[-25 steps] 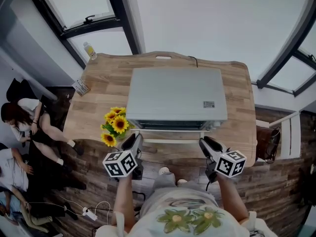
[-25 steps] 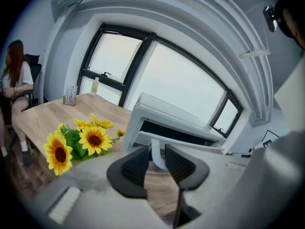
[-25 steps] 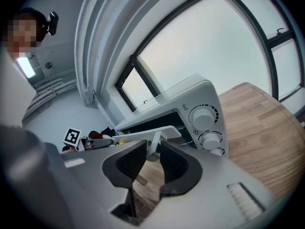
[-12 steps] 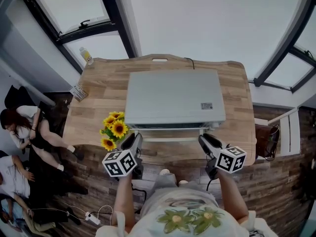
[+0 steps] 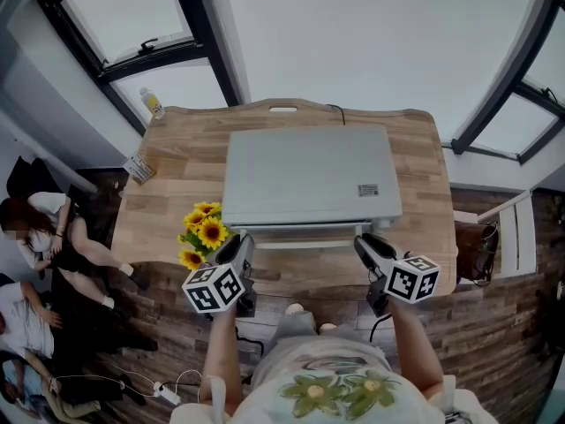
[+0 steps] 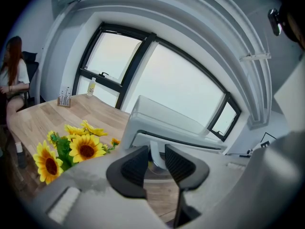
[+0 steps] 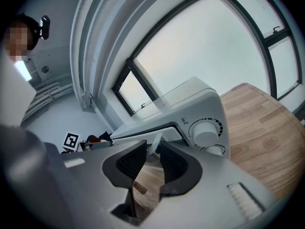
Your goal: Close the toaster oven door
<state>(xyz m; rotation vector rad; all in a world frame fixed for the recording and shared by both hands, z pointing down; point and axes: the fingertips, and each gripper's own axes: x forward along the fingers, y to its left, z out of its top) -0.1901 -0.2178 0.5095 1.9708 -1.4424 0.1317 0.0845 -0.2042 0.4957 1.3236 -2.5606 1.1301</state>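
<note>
At the far left, off the table, a person [image 5: 35, 228] sits on a low seat. A small bottle [image 5: 152, 101] stands on the far left corner of the wooden table [image 5: 177, 148], and a bunch of sunflowers [image 5: 205, 232] stands at its near left edge.

Just right of the flowers, the left tongs [image 5: 240, 244] point away from the person and slightly down. Their jaws are narrowed onto the left end of the white handle [image 5: 307, 244], with one of its posts pinched between the pads.

The grey toaster oven [image 5: 309, 175] stands in the middle of the table, its front facing the near edge. Its door [image 6: 190, 143] is tipped almost upright, with a thin dark gap along its top edge.

The right tongs [image 5: 364, 244] are narrowed on the right end of the same handle, gripping the post there. Two round knobs [image 7: 206, 130] sit on the oven front just right of them.
</note>
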